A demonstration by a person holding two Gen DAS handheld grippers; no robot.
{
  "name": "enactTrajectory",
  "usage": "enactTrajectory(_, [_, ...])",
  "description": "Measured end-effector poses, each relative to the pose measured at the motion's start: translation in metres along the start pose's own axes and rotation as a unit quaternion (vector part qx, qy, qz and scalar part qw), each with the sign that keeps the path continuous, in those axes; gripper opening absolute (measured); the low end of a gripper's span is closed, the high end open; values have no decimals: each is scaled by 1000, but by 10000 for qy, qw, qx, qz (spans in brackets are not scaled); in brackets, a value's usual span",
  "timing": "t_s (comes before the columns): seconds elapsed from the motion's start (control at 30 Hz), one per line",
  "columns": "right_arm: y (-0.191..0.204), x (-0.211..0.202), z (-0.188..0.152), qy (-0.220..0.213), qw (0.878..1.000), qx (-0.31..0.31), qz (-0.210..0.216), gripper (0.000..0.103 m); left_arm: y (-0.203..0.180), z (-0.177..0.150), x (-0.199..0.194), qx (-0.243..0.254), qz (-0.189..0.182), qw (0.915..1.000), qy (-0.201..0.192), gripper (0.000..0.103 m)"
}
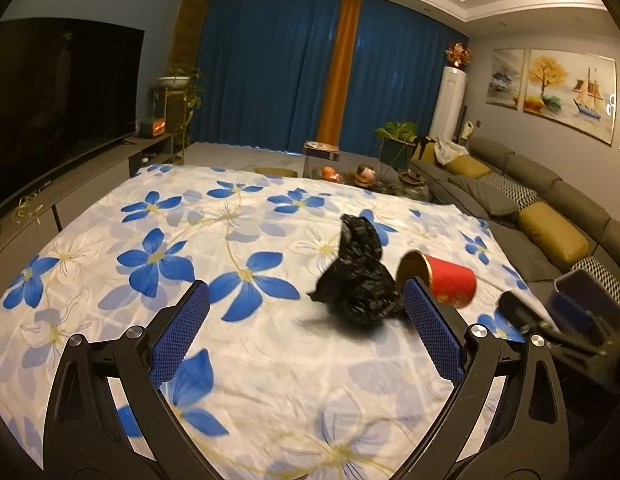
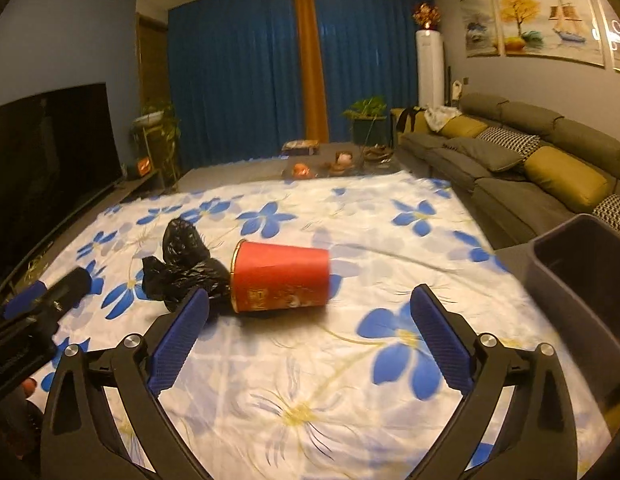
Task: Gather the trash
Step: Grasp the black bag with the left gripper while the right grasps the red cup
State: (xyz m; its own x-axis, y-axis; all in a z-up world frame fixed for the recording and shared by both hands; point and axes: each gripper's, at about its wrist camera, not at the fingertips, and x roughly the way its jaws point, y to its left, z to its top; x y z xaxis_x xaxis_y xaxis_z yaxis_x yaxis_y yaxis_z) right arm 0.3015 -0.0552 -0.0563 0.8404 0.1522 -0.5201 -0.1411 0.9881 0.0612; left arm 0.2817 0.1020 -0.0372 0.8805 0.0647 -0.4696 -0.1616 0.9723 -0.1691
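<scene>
Black crumpled bag (image 1: 360, 280) touches the tipped red cup (image 2: 280, 278); we spread our left gripper (image 1: 306, 312) and right gripper (image 2: 310, 312) wide, bin (image 2: 582, 276) waiting right.

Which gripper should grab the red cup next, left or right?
Right, probably. The red cup lies on its side straight ahead of the open right gripper, and the bin is on its right. The left gripper, also open, faces the black bag, which it can take.
</scene>
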Motion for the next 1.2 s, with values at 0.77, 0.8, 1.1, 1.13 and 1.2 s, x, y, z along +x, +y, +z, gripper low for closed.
enactTrajectory(0.77, [10, 93, 14, 760, 9965, 345, 53, 91, 14, 8, 46, -30, -158, 9998, 89, 96])
enactTrajectory(0.8, [9, 95, 14, 807, 9960, 370, 51, 88, 13, 8, 47, -23, -185, 9998, 94, 96])
enactTrajectory(1.1, [-10, 91, 12, 787, 9949, 628, -12, 83, 0, 7, 57, 237, -471, 9983, 264, 95])
enactTrajectory(1.13, [-12, 89, 12, 751, 9951, 635, -43, 83, -3, 7, 60, 290, -512, 9977, 329, 95])
enactTrajectory(1.2, [-17, 82, 12, 672, 9957, 633, -124, 83, -6, 8, 65, 333, -591, 9968, 413, 95])
